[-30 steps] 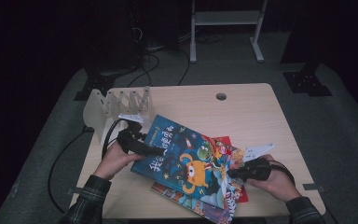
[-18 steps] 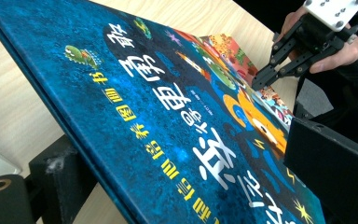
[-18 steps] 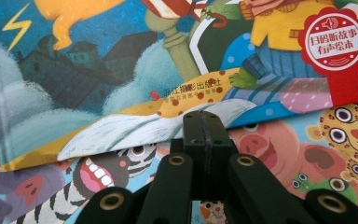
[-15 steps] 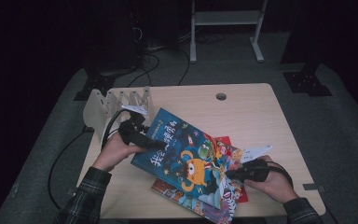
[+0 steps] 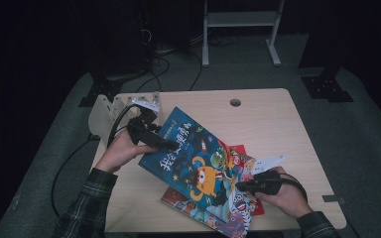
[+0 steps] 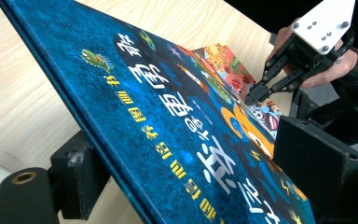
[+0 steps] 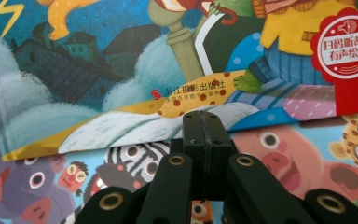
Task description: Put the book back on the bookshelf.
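Gripped at its top-left edge by the left gripper (image 5: pixel 166 144), jaws clamped: one blue picture book (image 5: pixel 198 161), tilted above the table (image 5: pixel 268 124). Tips of the right gripper (image 5: pixel 240 186) pressed together, touching the blue book's lower edge. Beneath: seemingly two more books (image 5: pixel 188 203). Judged likely: a slip from the one-sided clamp, or a bent cover.

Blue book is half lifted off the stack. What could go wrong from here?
1. The left gripper clamps the blue book only at one edge, so the tilted cover may slip or twist out.
2. The right gripper, its jaws shut, rests at the blue book's lower edge against the animal book beneath; a further lift might drag that book along.
3. The red book partly under the pile could shift towards the table edge.
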### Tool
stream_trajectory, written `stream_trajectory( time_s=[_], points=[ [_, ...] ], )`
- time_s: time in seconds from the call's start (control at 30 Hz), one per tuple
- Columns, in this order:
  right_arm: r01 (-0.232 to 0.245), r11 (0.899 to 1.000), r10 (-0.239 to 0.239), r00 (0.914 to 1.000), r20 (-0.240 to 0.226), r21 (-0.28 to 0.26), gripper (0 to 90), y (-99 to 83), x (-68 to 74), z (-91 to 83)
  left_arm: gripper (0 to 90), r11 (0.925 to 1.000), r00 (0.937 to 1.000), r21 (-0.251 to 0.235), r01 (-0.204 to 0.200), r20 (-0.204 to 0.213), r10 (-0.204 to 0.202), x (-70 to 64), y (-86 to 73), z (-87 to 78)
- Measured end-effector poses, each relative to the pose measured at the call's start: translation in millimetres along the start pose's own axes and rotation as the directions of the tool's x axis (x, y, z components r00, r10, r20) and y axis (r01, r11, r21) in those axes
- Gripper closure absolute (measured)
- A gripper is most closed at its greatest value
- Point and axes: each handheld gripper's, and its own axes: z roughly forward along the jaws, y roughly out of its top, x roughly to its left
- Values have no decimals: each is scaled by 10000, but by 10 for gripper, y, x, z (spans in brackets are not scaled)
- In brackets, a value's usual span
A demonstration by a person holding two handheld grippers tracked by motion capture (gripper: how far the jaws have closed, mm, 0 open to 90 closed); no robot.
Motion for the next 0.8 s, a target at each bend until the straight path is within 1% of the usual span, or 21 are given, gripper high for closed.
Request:
stream_trajectory(
  time_s=[0.13, 0.3, 0.43, 0.5, 0.57, 0.63, 0.67, 0.7, 0.73, 0.8],
  points=[
    [104, 9999, -104, 9999, -120, -9, 896, 21, 30, 31, 162, 9999, 9998, 88, -121, -146, 122, -19, 52, -40],
    [164, 9999, -164, 9997, -178, 0, 896, 46, 74, 64, 230, 9995, 9996, -99, -299, 21, 299, -45, 122, -106],
    [154, 9999, -154, 9997, -179, 1, 896, 56, 93, 76, 278, 9990, 9990, -70, -451, 4, 451, -69, 182, -126],
    [98, 9999, -98, 9998, -169, -27, 896, 64, 110, 88, 301, 9982, 9982, 81, -590, -56, 590, -98, 253, -137],
    [81, 10000, -81, 9999, -151, -26, 895, 68, 116, 94, 315, 9977, 9977, 103, -669, -55, 669, -115, 302, -141],
    [82, 9999, -83, 9999, -115, -64, 896, 72, 125, 103, 338, 9978, 9978, 87, -663, -81, 664, -126, 326, -140],
    [84, 9999, -85, 9999, -129, -69, 895, 75, 128, 108, 346, 9970, 9971, 213, -749, -111, 751, -140, 378, -144],
    [85, 9999, -86, 9999, -127, -75, 896, 77, 133, 112, 352, 9970, 9971, 213, -749, -111, 751, -140, 378, -144],
    [105, 9999, -106, 9999, -112, -92, 895, 80, 137, 117, 362, 9966, 9969, 283, -768, -129, 772, -151, 422, -145],
    [66, 9999, -67, 9999, -128, -85, 895, 87, 151, 124, 375, 9961, 9965, 324, -820, -109, 824, -156, 460, -150]
  ],
)
